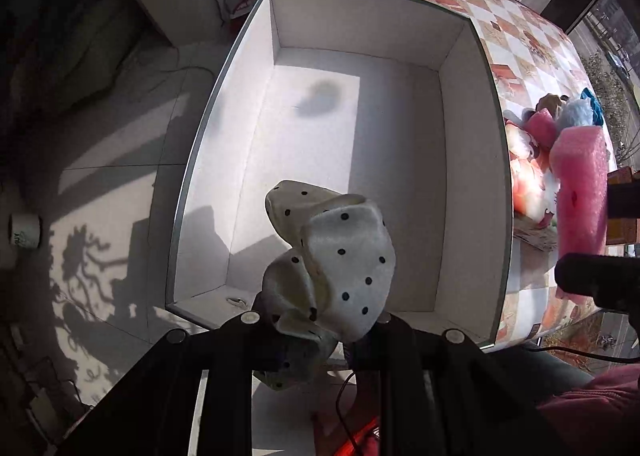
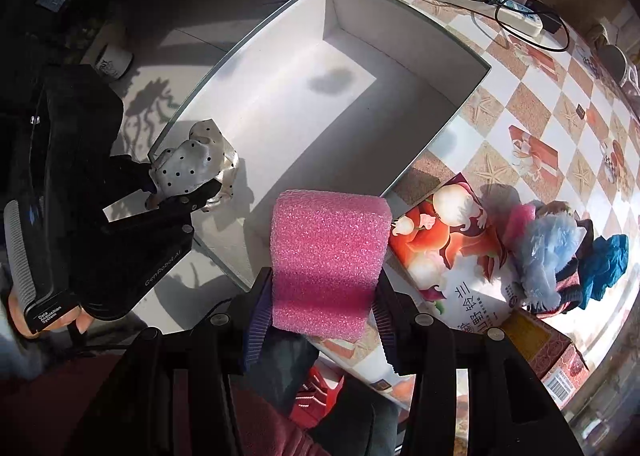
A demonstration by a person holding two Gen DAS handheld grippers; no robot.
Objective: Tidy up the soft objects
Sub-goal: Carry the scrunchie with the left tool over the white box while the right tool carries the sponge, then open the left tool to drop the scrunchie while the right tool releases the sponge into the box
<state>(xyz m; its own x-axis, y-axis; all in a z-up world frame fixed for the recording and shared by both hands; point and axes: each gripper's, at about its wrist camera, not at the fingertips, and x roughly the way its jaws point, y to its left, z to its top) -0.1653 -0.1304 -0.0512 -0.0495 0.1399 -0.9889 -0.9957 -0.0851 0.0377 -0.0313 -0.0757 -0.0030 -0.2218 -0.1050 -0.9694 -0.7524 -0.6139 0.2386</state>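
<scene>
A large white box (image 1: 472, 160), open-topped and empty inside, is being kept at the near-left corner of the worktop (image 2: 560, 104), with its left side overhanging the floor. It is judged to be serving as the collecting bin for the soft things, which would explain why both items are being carried towards it.

The left claw (image 1: 320, 332) is being held clenched on a white scrunchie with black dots (image 1: 344, 256). The scrunchie is being gripped by its lower folds, so that most of it is bulging out beyond the fingertips. It is being suspended above the near-left corner of the box, inside the rim and clear of the floor of the box; in the right wrist view the same claw (image 2: 188, 192) and scrunchie (image 2: 192, 164) are seen over that corner. The claw is being pointed almost straight down, a pose judged suitable for a drop.

The right claw (image 2: 324, 296) is being held closed on a pink foam block (image 2: 328, 252), pinched across its width, with the upper half of the block standing free above the fingers. The block is being held over the near edge of the worktop, just beside the near-right corner of the box and not yet above its opening. The claw is being pointed steeply downward.

A pile of further soft items, including a pale blue fluffy piece (image 2: 548, 252) and a teal cloth (image 2: 608, 260), is being left on a printed carton lid (image 2: 452, 240) towards the right edge of the worktop, well apart from the box. A power strip (image 2: 480, 0) with its cable is lying near the far edge.
</scene>
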